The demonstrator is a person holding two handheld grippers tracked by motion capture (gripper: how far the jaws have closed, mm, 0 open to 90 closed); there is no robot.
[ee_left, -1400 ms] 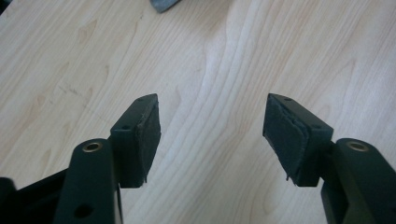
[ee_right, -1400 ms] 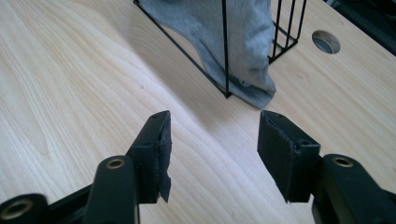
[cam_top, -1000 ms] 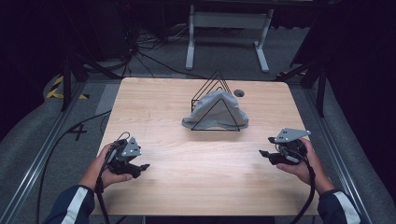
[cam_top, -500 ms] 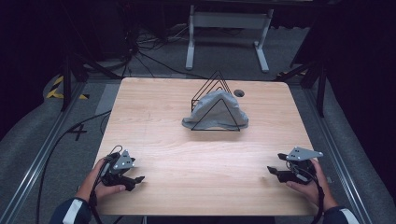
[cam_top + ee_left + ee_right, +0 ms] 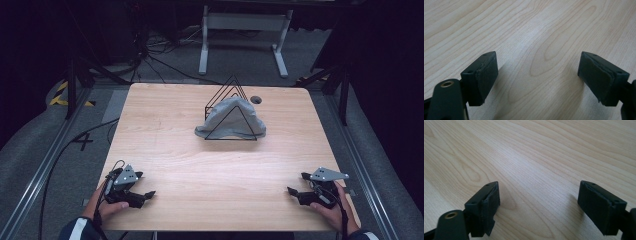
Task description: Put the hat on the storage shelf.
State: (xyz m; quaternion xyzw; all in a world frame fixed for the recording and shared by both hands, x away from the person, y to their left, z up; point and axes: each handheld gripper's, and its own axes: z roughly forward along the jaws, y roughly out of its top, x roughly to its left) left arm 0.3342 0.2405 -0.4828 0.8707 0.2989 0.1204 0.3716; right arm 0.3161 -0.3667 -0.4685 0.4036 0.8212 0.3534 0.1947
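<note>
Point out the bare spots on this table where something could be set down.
The widest free patch is the bare wood between the left gripper and right gripper, in front of the wire rack draped with grey cloth. Strips left and right of the rack are also bare. Only the rack's spot at the far centre is crowded.

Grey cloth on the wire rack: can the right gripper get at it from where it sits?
Probably yes. Right gripper is open, and bare table lies between it and the grey cloth.
</note>
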